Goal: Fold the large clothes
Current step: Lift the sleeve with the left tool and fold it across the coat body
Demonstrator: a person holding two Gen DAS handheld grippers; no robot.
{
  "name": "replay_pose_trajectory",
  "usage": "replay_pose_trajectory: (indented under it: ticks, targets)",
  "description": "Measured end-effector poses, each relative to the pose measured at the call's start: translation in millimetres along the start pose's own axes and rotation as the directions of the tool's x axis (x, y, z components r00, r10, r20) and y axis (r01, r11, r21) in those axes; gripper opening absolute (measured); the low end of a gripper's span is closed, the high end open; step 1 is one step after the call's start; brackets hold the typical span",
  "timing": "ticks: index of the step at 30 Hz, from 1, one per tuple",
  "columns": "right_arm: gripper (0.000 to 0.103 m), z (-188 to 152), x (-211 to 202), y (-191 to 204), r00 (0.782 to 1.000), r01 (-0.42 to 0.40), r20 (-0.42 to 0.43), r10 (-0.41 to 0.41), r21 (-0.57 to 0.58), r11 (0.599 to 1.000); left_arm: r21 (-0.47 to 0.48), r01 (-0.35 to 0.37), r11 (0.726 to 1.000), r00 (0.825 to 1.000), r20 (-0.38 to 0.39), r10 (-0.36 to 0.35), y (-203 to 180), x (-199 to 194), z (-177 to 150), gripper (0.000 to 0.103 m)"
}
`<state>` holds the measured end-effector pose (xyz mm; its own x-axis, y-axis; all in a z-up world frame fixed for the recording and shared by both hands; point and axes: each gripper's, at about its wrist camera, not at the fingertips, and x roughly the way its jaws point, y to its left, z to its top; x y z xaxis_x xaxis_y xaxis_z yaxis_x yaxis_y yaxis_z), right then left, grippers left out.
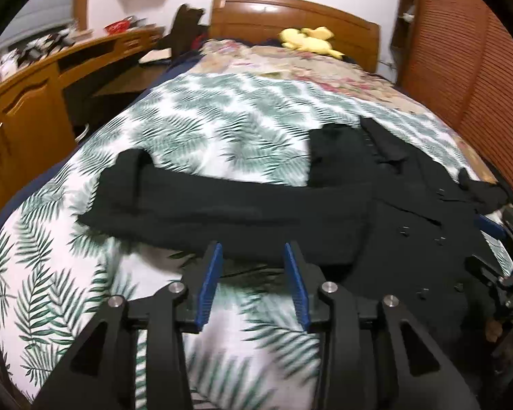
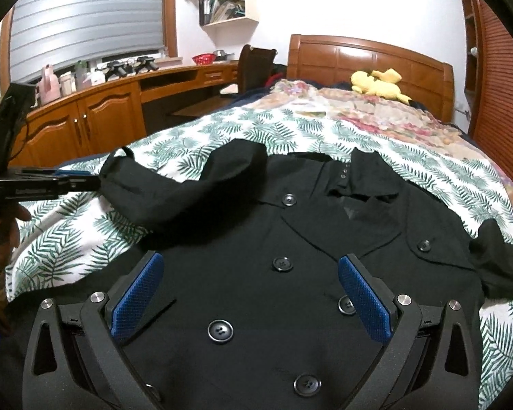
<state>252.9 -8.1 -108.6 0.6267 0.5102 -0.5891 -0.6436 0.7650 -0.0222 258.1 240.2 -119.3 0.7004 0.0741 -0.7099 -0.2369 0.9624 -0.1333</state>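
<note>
One coat (image 2: 256, 232) face up on the bed (image 2: 222, 126), sleeve (image 1: 205, 201) stretched out leftward. Left gripper (image 1: 253, 251) half-open at the sleeve's near edge, clamping nothing; right gripper (image 2: 249, 266) spread wide above the buttons (image 2: 283, 263). Probably at the sleeve fold: next, pinch the sleeve, carry across the chest, lay flat.

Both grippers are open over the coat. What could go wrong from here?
1. The left gripper is open at the sleeve edge, right on the duvet. Closing might pinch the duvet too.
2. The right gripper hangs open over the coat front among its buttons. A pad landing on one could slip.
</note>
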Motion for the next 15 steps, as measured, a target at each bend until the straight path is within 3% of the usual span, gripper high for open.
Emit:
replay_pose_trajectory:
  ticks: [5,9,15]
  targets:
    - [0.103,-5.1,10.8,6.4,1.000,0.001,-0.023,-0.001,-0.017,1.000,-0.069,-0.046,0.997,0.999,-0.015,0.045,37.3,18.1,-1.1,0.045]
    - [0.103,-8.1,17.5,9.0,0.999,0.004,-0.038,-0.005,-0.025,1.000,-0.152,-0.044,0.987,0.999,-0.033,0.040,63.9,36.3,-2.1,0.047]
    - [0.103,-12.3,25.9,6.0,0.998,0.008,-0.058,-0.009,-0.021,1.000,-0.225,-0.091,0.970,0.996,-0.026,0.087,93.2,53.1,4.2,0.048]
